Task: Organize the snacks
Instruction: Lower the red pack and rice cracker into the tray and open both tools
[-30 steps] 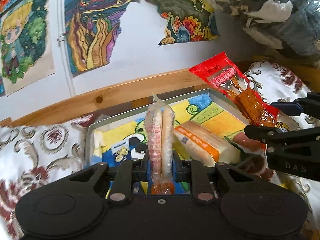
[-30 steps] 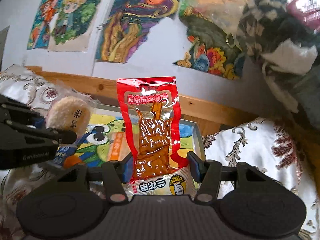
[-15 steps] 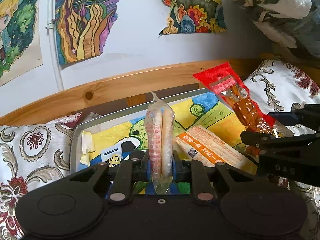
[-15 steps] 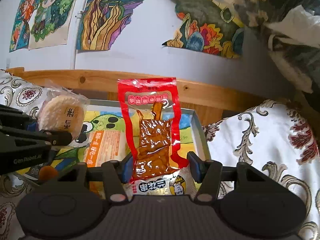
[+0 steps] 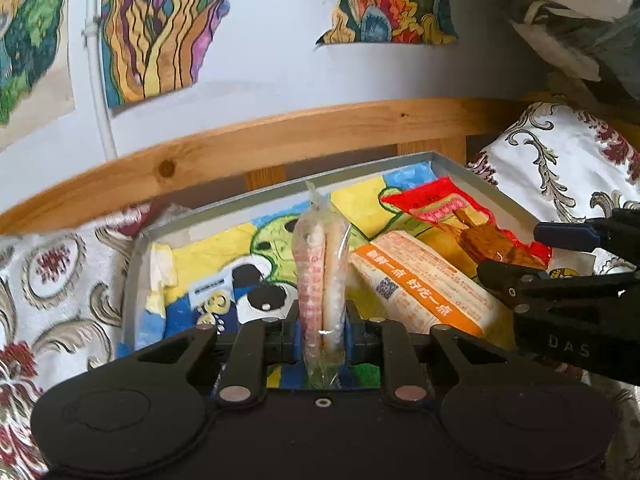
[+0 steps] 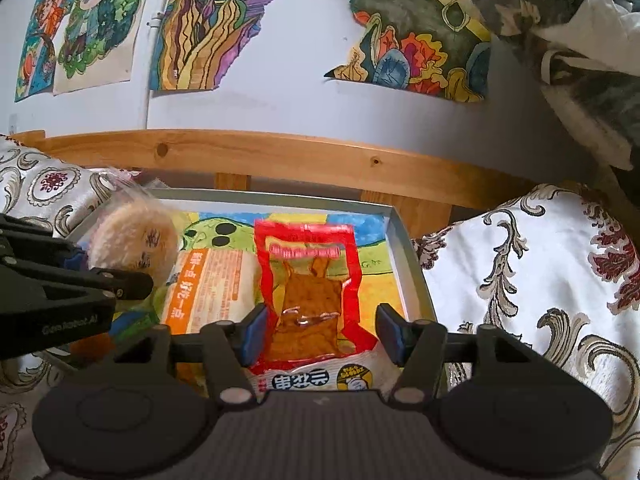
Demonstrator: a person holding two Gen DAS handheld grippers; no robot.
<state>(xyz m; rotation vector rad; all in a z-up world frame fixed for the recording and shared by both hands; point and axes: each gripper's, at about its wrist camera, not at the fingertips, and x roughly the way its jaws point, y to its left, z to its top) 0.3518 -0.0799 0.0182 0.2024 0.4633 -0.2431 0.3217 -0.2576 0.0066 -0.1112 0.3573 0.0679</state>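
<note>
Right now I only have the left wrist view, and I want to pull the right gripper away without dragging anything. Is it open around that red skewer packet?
Observer: Yes. In the right wrist view the right gripper is open, with both blue pads clear of the red skewer packet.
Operator: Is the packet fully inside the tray?
Observer: Its red part lies in the tray, near the right wall. Its white end runs under the gripper body, so I cannot tell there.
Operator: Is my cracker packet near it?
Observer: No. The cracker packet in the left gripper is apart from it, and the orange packet lies between them.
</note>
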